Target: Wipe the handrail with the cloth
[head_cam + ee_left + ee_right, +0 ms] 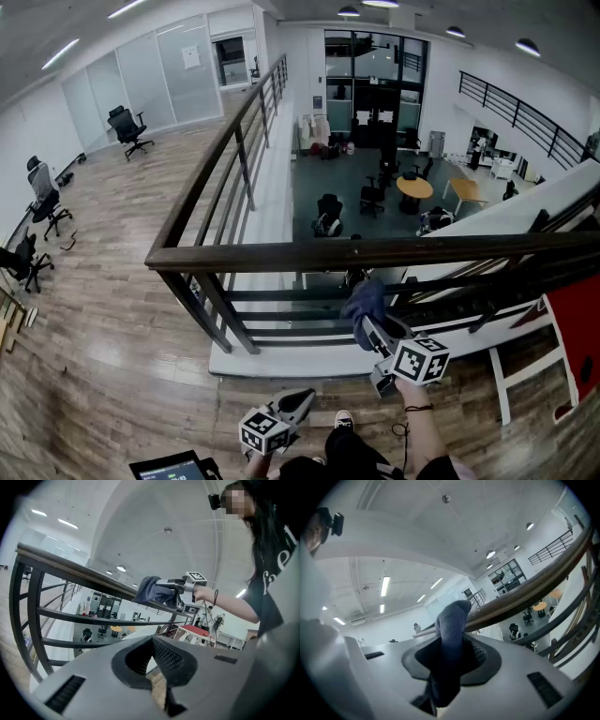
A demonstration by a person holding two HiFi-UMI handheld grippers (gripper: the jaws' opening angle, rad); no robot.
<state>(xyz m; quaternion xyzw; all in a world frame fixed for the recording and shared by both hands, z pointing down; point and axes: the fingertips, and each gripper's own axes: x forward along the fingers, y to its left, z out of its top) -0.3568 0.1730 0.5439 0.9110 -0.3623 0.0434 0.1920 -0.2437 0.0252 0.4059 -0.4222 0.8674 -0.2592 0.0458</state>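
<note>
Firmly between right gripper (454,667) jaws, cloth (451,634)

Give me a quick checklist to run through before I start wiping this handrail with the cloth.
1. Cloth clamped in the right gripper: ok.
2. Enough cloth sticks out past the jaws to wipe with: ok.
3. Cloth touching the handrail: cannot tell; it is right by the top rail, but contact is unclear.
4. Left gripper shut on nothing, held low and away from the rail: ok.
5. Top of the handrail free of objects along the visible stretch: ok.
</note>
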